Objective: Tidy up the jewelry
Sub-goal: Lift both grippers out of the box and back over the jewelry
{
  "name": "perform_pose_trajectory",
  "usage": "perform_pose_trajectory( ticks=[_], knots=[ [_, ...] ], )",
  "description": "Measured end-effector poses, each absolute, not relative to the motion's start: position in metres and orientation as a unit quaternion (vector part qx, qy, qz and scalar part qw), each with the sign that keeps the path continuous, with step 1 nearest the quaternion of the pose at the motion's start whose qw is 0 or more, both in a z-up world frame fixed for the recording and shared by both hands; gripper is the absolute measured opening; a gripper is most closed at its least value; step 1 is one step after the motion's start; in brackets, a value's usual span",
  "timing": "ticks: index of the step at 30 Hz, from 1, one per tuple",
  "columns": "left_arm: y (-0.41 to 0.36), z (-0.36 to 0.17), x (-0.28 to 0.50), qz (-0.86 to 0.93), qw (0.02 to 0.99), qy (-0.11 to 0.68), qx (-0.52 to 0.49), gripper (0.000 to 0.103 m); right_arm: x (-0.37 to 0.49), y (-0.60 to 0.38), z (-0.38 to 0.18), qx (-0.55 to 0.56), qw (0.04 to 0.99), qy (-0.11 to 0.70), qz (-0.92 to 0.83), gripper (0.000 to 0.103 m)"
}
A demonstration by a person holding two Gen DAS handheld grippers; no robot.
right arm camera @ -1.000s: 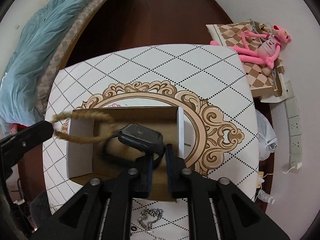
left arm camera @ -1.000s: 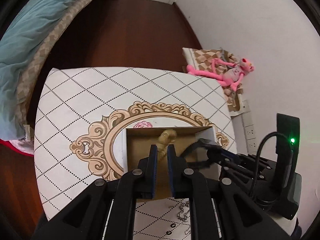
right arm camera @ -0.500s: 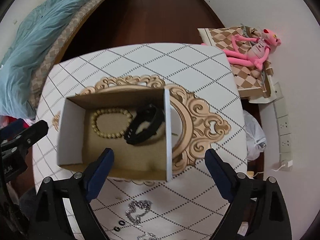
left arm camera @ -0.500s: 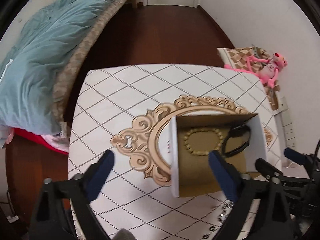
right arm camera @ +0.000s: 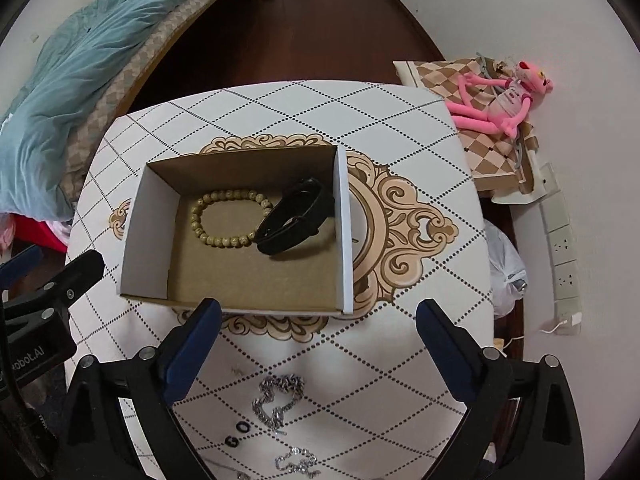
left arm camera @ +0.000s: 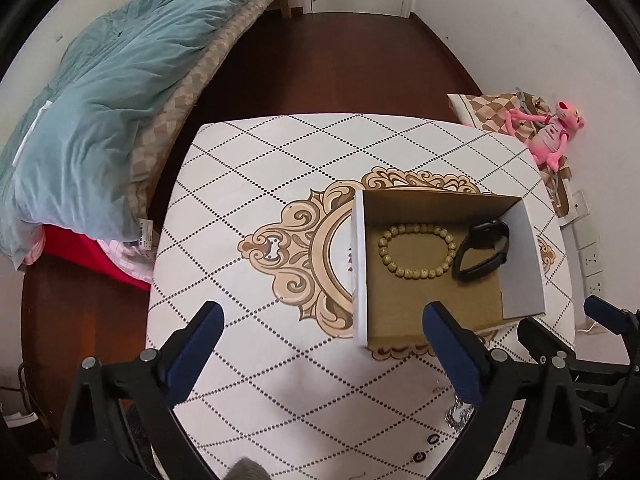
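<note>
An open cardboard box (left arm camera: 359,272) (right arm camera: 148,232) stands on the patterned table. Inside it lie a tan bead bracelet (left arm camera: 416,275) (right arm camera: 224,241) and, to its right, a black watch (left arm camera: 486,236) (right arm camera: 296,216) that touches the beads. My left gripper (left arm camera: 322,312) is open and empty, hovering over the table by the box's near left corner. My right gripper (right arm camera: 319,306) hangs above the box's near wall; its jaws are opening with nothing between them. A silver chain (right arm camera: 276,396), a second chain (right arm camera: 296,458) and small black rings (right arm camera: 242,428) (left arm camera: 433,438) lie on the table below the fingers.
A bed with a teal duvet (left arm camera: 100,92) runs along the left. On the right, a pink plush toy (right arm camera: 500,100) lies on a checkered cushion beside wall sockets (right arm camera: 564,248) and a plastic bag (right arm camera: 504,268). Dark wood floor lies beyond the table's far edge.
A second ago the left gripper was shut on the bead bracelet and the right on the black watch over the box. Both have let go, opened wide and drawn back; both pieces lie in the box.
</note>
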State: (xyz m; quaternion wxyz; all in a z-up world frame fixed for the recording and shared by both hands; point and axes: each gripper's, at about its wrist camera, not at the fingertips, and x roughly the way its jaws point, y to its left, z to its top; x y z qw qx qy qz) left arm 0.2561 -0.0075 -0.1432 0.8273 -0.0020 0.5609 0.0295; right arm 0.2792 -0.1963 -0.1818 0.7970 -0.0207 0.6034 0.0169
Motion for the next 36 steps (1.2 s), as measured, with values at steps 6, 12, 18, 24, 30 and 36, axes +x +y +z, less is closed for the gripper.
perform_pose_trajectory(
  ticks=[6, 12, 18, 24, 30, 36],
  knots=[
    [-0.009, -0.120, 0.233, 0.030, 0.839, 0.544, 0.000, 0.101, 0.259, -0.195, -0.156, -0.028, 0.813, 0.582, 0.013, 0.099],
    [-0.011, -0.096, 0.207, 0.026, 0.850, 0.526, -0.004, 0.101, 0.233, -0.198, -0.122, -0.026, 0.830, 0.557, 0.011, 0.099],
    [-0.010, -0.073, 0.182, 0.028, 0.862, 0.506, -0.003, 0.101, 0.208, -0.198, -0.093, -0.021, 0.845, 0.535, 0.013, 0.099],
    [-0.008, -0.055, 0.158, 0.027, 0.872, 0.489, -0.007, 0.101, 0.181, -0.198, -0.070, -0.007, 0.858, 0.514, 0.018, 0.099],
    [-0.005, -0.062, 0.136, 0.034, 0.872, 0.488, -0.011, 0.101, 0.153, -0.205, -0.078, 0.020, 0.851, 0.524, 0.025, 0.099],
    [-0.003, -0.114, 0.118, 0.054, 0.849, 0.526, -0.003, 0.101, 0.134, -0.224, -0.141, 0.049, 0.818, 0.573, 0.022, 0.099]
  ],
)
